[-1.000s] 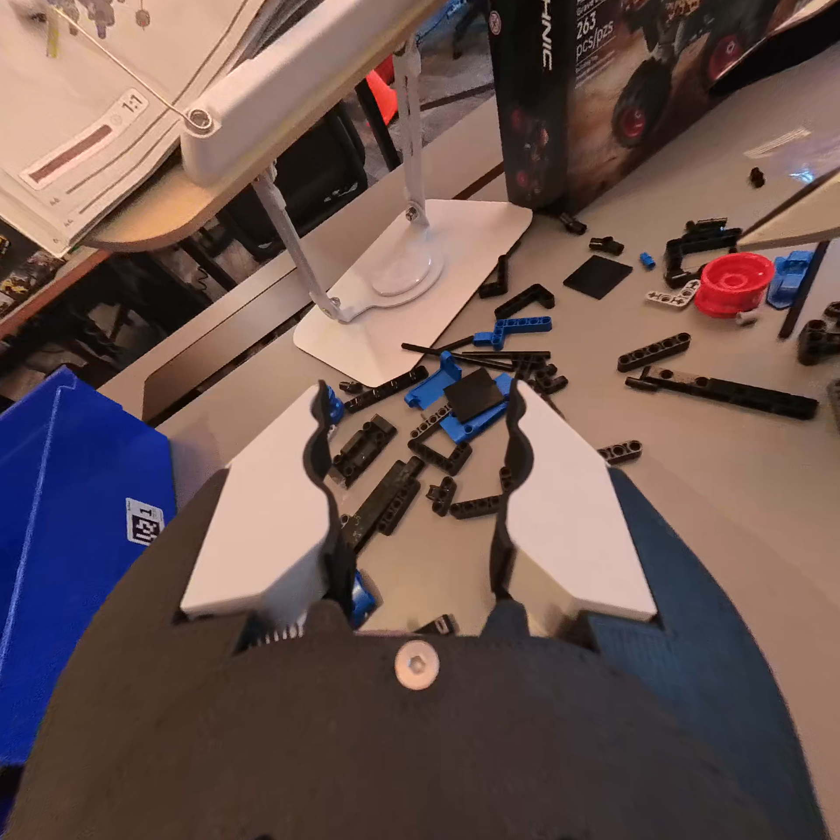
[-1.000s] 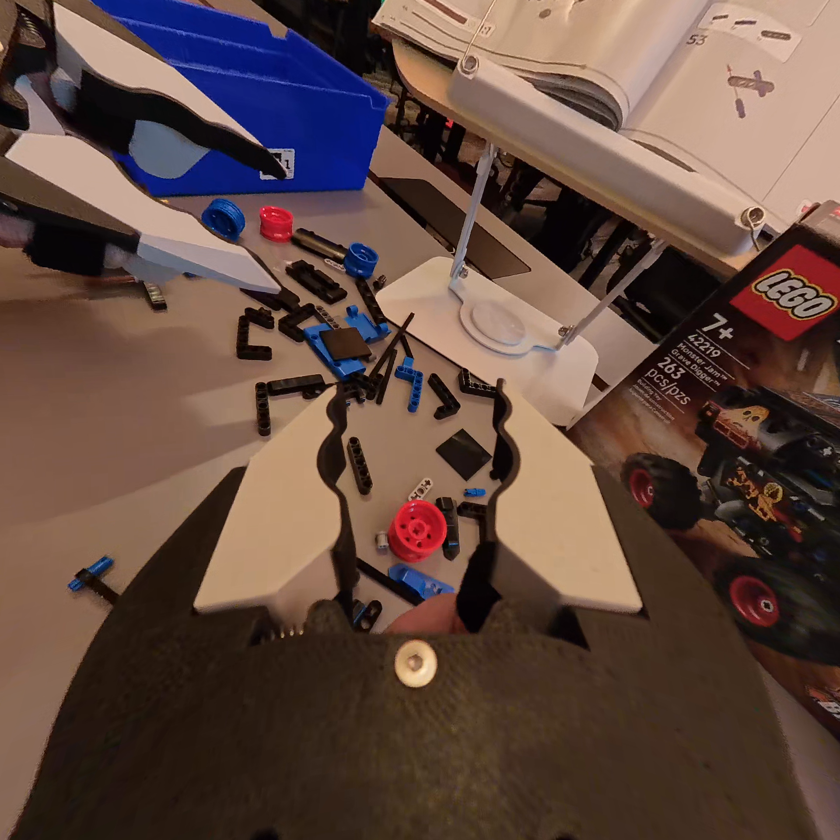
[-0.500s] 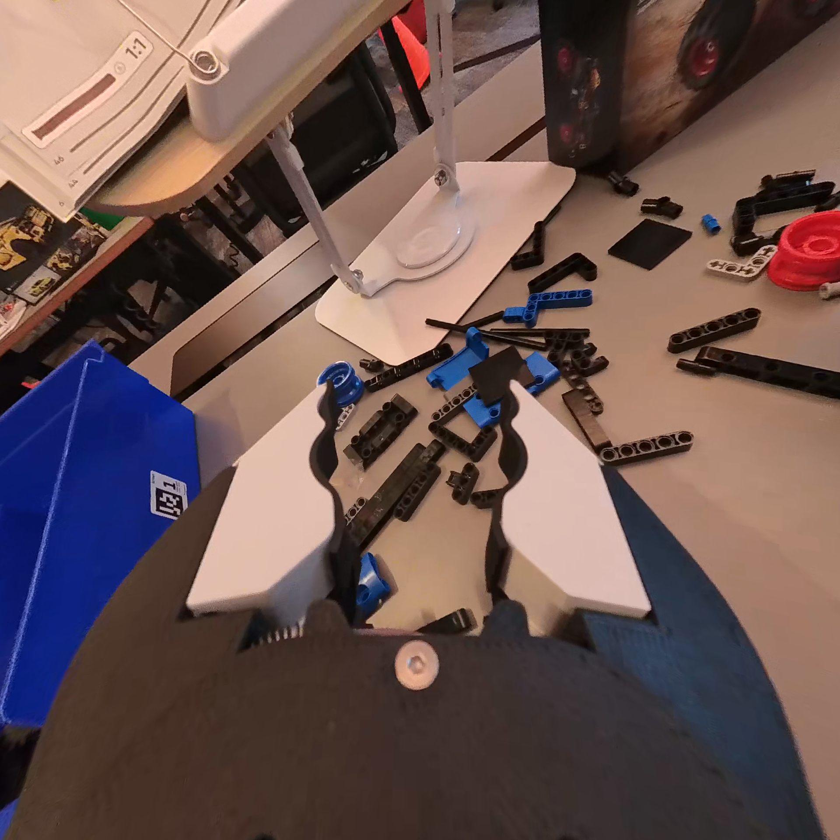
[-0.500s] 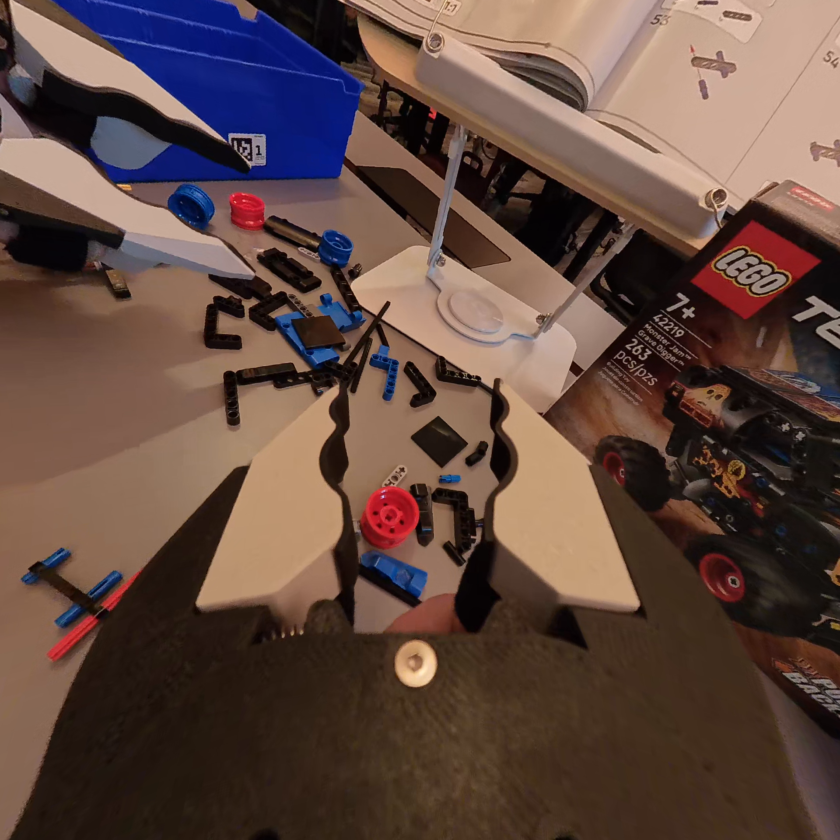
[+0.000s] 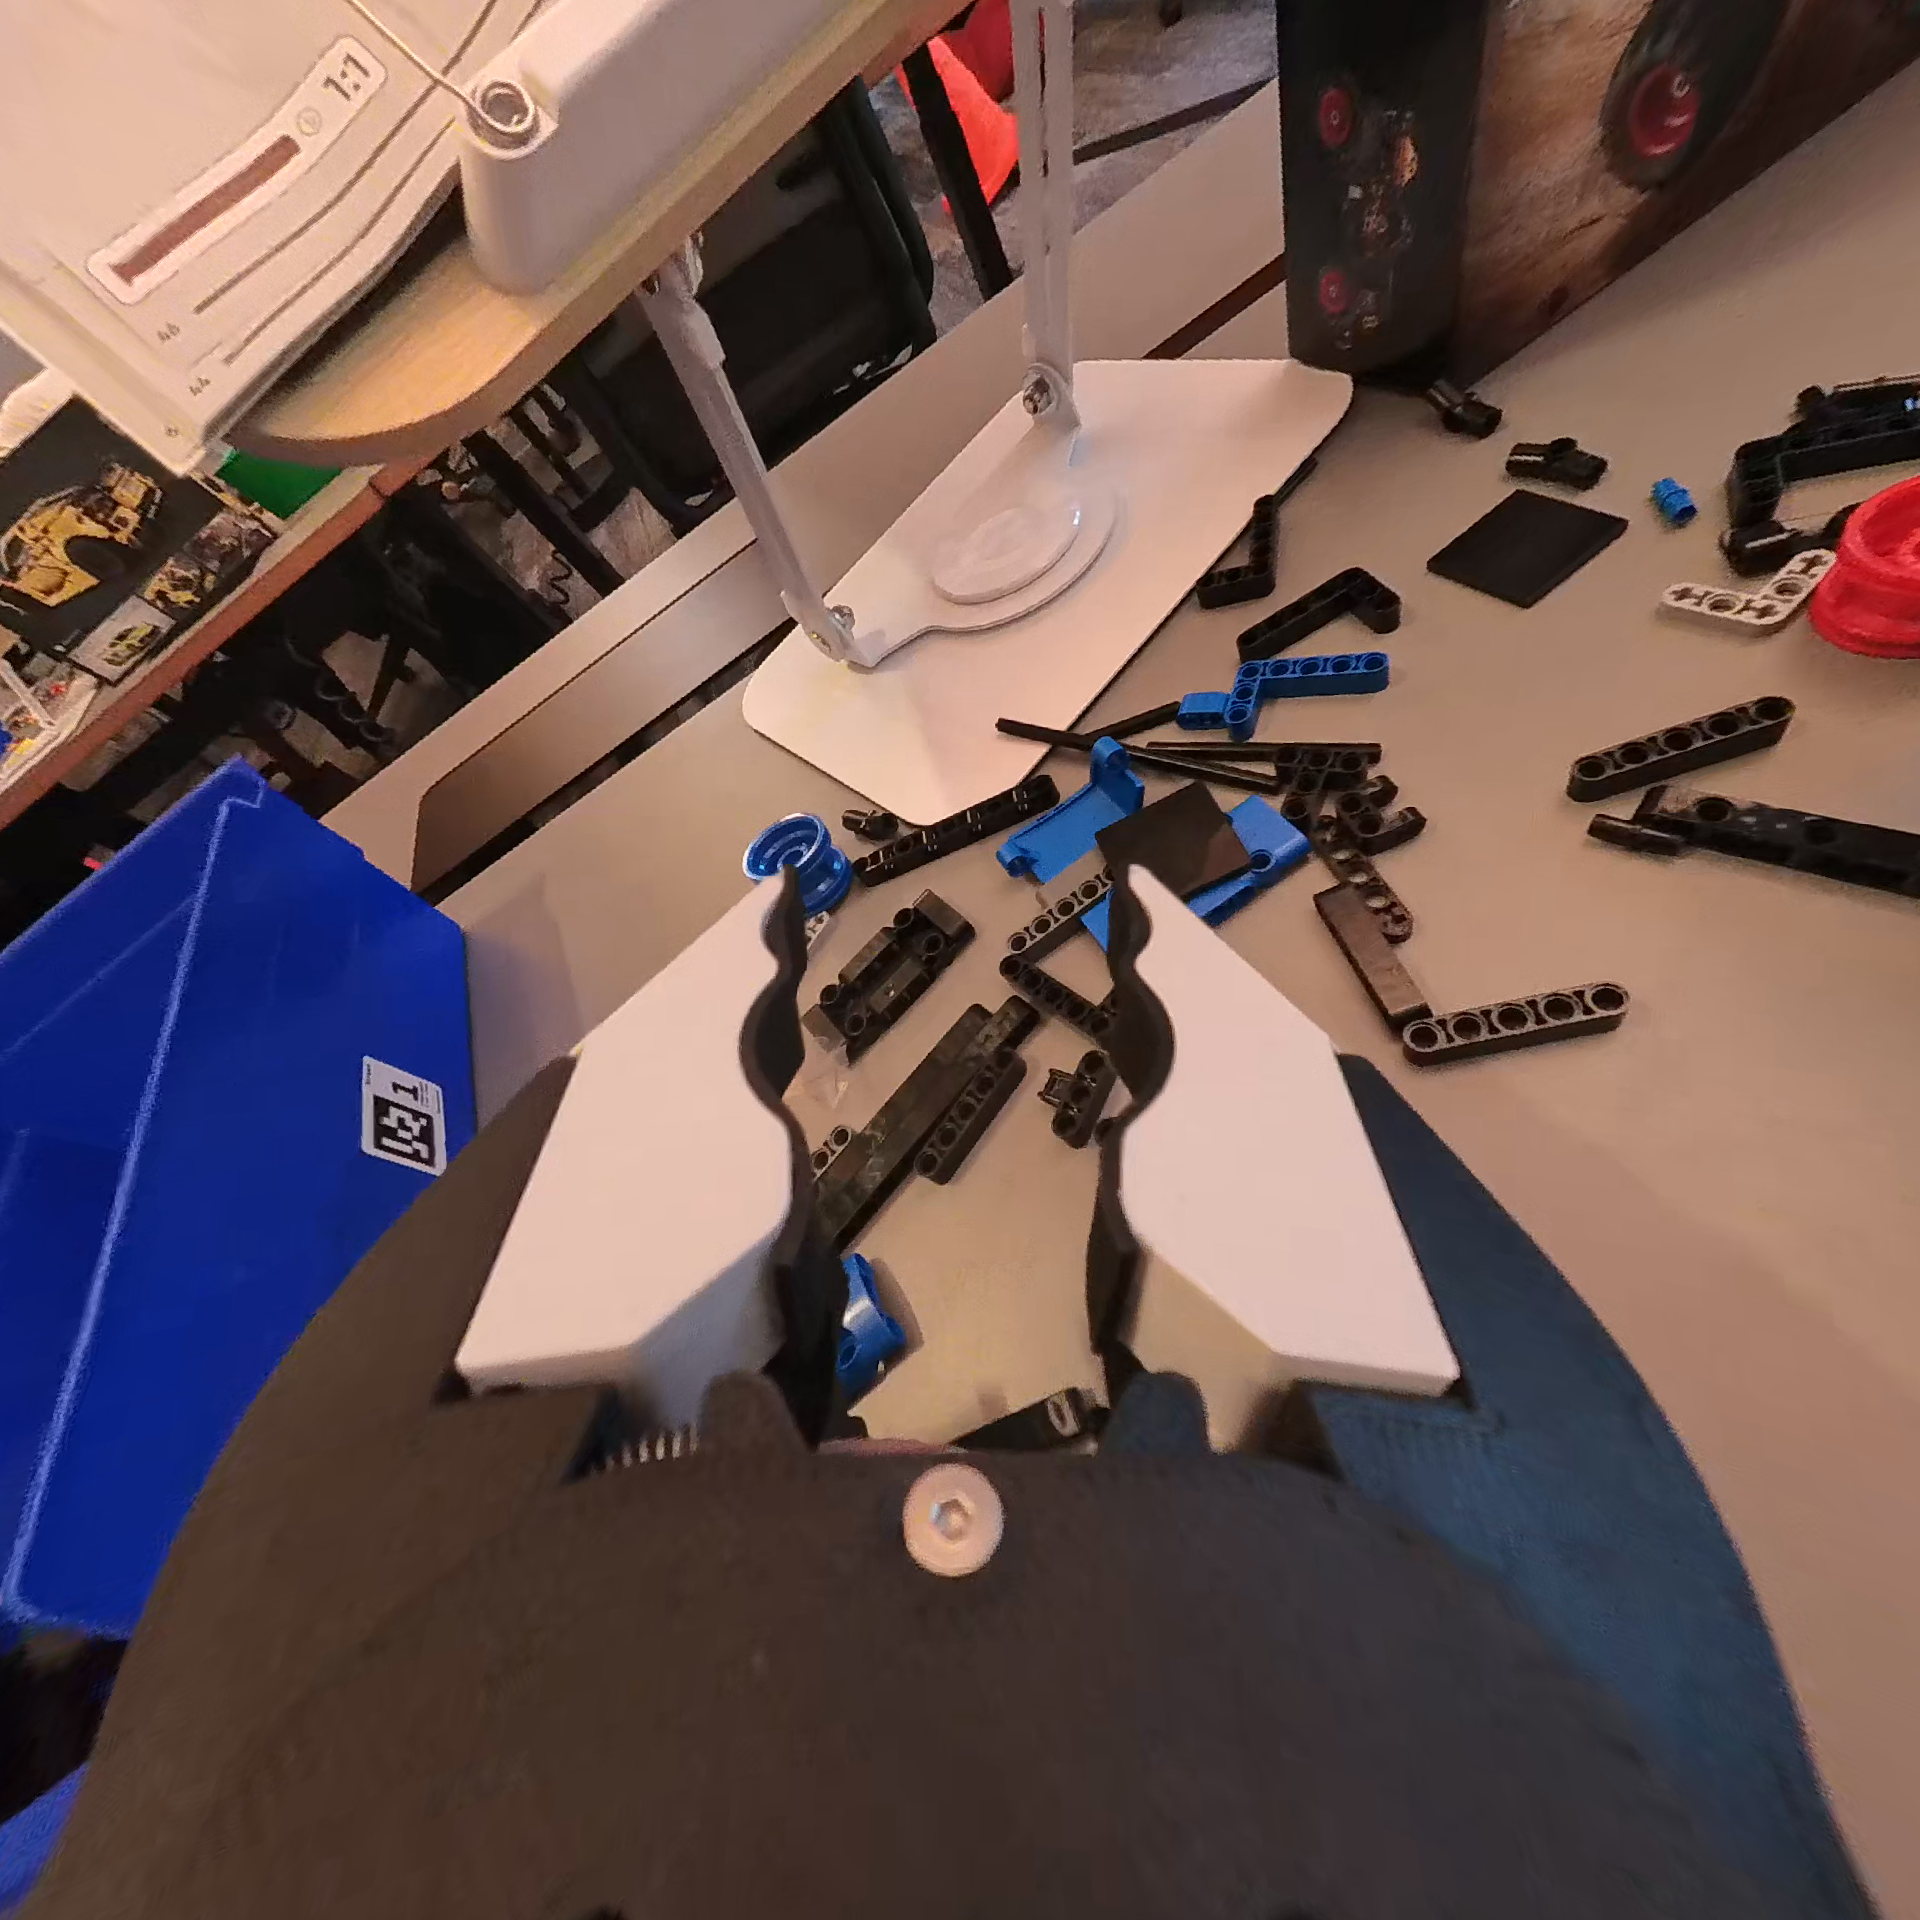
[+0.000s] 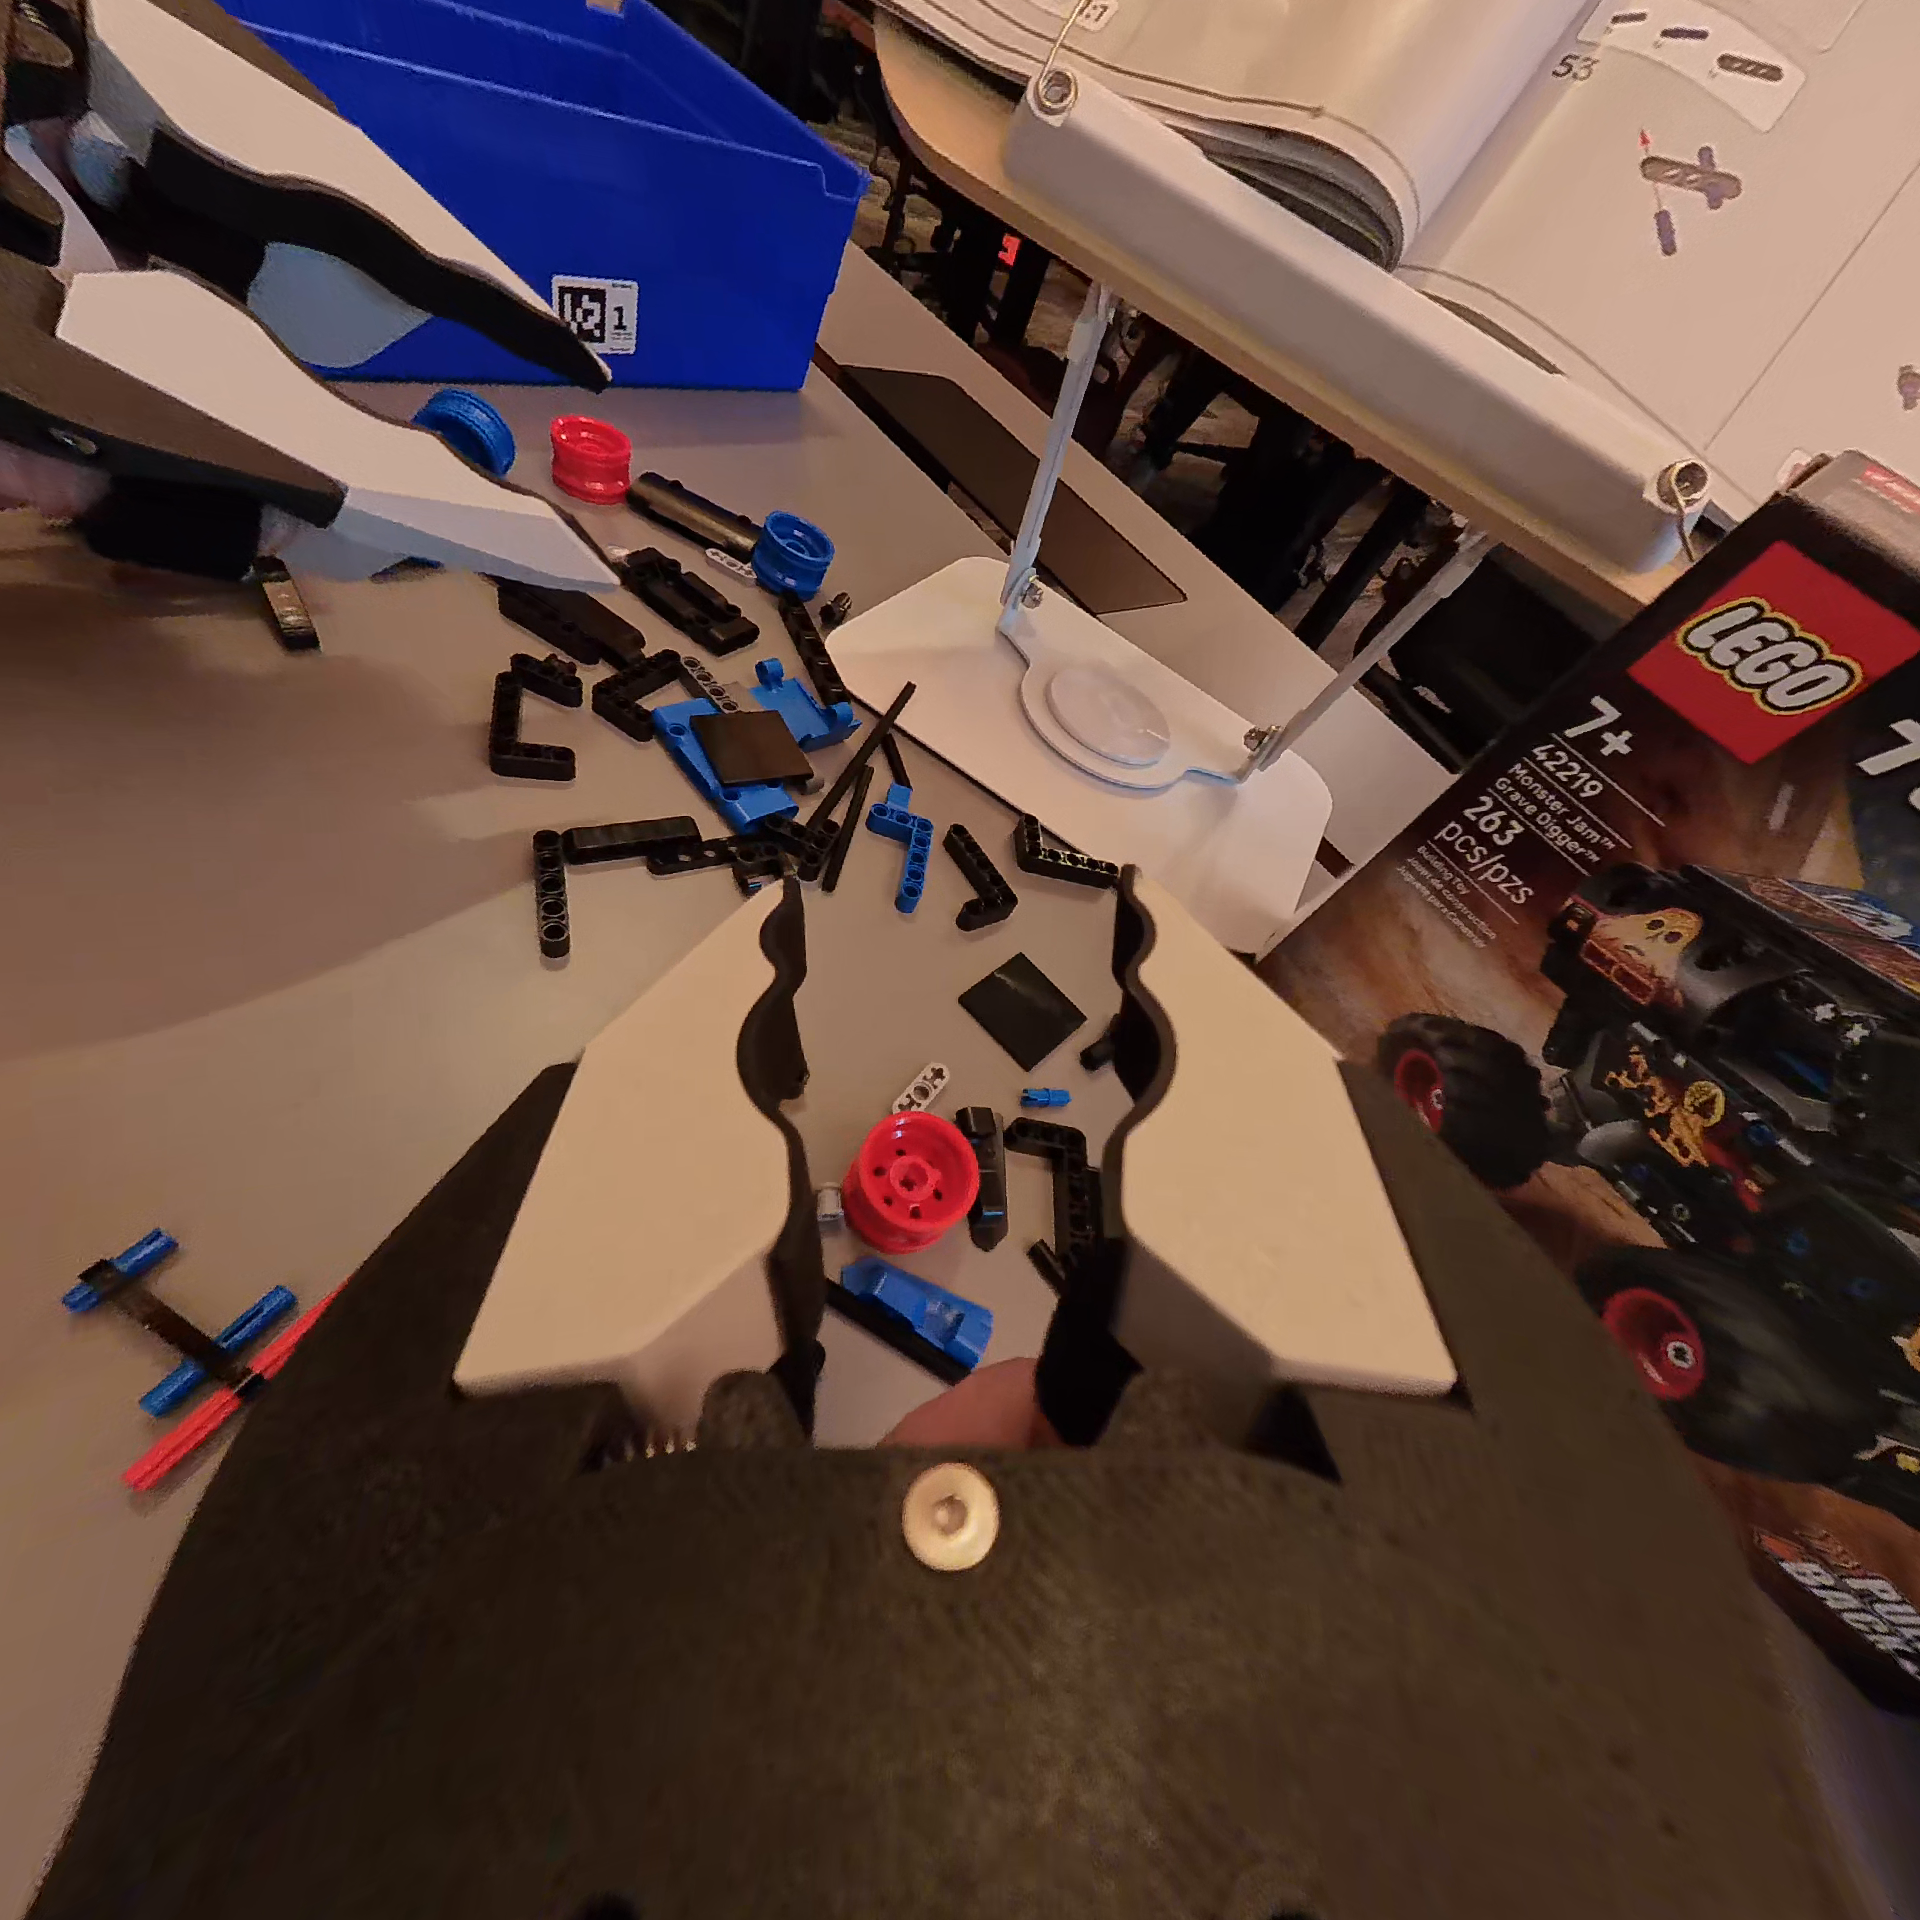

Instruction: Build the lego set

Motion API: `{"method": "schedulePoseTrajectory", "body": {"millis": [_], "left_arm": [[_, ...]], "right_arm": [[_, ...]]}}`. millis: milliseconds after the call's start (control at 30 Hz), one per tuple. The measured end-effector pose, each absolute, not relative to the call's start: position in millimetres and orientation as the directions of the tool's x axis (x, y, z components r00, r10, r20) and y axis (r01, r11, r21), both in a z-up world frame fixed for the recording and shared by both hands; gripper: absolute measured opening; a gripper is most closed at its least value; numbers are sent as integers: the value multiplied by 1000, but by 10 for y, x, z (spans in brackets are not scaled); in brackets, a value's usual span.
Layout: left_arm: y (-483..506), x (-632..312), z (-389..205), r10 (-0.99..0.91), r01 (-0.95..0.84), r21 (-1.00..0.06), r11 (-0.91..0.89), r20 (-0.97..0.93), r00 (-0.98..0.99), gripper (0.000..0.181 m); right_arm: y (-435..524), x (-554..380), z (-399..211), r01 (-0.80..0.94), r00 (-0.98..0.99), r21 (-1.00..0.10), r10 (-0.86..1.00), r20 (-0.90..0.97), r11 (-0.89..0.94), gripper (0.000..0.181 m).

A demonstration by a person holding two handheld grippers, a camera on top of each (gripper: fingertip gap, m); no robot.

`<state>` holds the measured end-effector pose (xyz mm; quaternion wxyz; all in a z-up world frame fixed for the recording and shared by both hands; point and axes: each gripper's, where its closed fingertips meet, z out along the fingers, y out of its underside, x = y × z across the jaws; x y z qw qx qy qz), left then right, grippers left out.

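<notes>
The grey tabletop (image 5: 1714,1195) carries scattered black, blue and red plastic lego pieces (image 5: 1226,852) — mostly at twelve o'clock of the left gripper (image 5: 956,894) (released, empty). The right gripper (image 6: 956,899) gapes, holding nothing, above a red plastic wheel hub (image 6: 912,1181).

Writing shows on the set box (image 6: 1558,831), the white sticker (image 6: 594,314) on the blue bin (image 6: 623,156) — and the instruction booklet (image 6: 1714,239).

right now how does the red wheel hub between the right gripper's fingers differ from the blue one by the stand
The red wheel hub is red and lies among small black parts; the blue wheel hub is blue and lies farther off, by the white stand base. Both lie loose on the table, ungripped.
</notes>
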<state>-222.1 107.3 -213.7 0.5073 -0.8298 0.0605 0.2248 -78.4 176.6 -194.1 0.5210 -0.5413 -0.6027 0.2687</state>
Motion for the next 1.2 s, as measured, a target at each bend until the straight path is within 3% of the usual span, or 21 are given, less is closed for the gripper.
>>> {"method": "schedulePoseTrajectory", "body": {"millis": [400, 900, 967, 1033, 1200], "left_arm": [[1026, -2122, -2039, 106, -337, -841, -424, -416, 903, 47], [943, -2021, -2024, 67, -317, -858, -405, -373, 925, 54], [946, -2013, -2031, 64, -313, -859, -405, -368, 928, 59], [966, -1982, -2018, 62, -302, -869, -393, -352, 934, 78], [980, -1940, -2020, 50, -307, -867, -393, -354, 934, 84]], "right_arm": [[1680, -813, -1960, 378, 102, -879, 930, 353, 292, 54], [1892, -638, -1831, 372, 182, -887, 916, 359, 274, 53], [1937, -604, -1822, 374, 196, -886, 911, 363, 272, 52], [1965, -585, -1832, 375, 202, -889, 913, 355, 262, 54], [2044, -541, -1903, 418, 212, -869, 901, 378, 266, 60]]}}
